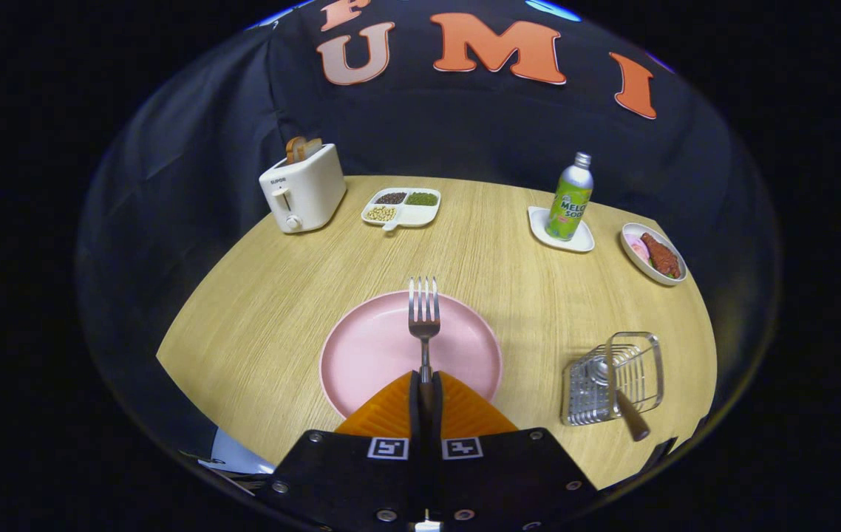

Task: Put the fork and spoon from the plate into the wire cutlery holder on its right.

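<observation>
Fork [424, 318] clamped between gripper [425, 388] fingers, seemingly over plate [361, 355].

Gripper [426, 384] closed, both fingers [391, 410] pressed together on the handle of the fork [424, 319], only a thin slit left between them. Fingers point straight forward, roughly level and symmetric, neither one leading. The fork's handle runs along the slit and its head sticks out just ahead of the fingertips, tines pointing away from the gripper, in line with the fingers' axis. Gripper body sits behind the fingers, square on, no visible roll to either side. Grip is near the handle's rear end; how far the handle reaches back between the fingers is hidden.
</observation>
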`<control>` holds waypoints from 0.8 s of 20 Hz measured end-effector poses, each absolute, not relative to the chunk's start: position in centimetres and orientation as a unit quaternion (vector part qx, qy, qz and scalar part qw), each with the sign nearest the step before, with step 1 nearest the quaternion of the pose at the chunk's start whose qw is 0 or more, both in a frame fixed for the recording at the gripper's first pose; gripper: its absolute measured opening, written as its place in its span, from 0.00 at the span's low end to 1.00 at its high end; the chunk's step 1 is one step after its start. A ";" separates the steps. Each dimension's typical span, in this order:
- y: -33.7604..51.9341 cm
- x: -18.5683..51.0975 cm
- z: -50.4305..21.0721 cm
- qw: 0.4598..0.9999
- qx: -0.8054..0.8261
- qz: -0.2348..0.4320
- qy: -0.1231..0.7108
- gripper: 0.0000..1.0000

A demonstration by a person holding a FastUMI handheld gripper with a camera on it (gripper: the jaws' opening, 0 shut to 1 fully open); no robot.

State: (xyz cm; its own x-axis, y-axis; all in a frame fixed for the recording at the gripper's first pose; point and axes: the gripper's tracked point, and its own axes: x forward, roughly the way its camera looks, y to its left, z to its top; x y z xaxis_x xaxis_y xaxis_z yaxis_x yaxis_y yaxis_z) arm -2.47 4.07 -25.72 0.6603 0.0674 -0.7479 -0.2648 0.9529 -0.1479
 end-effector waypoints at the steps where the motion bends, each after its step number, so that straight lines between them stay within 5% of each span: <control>1: 3.2 -2.4 -24.7 0.904 -0.125 0.087 0.400 0.02; 16: -10.9 -5.9 -18.9 0.840 -0.210 0.023 0.499 0.02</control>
State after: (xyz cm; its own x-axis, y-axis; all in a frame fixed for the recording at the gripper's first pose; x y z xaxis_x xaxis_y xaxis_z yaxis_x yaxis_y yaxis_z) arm -5.86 -10.94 -18.87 0.5010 -0.1711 -0.8484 -0.2488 0.9104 -0.3306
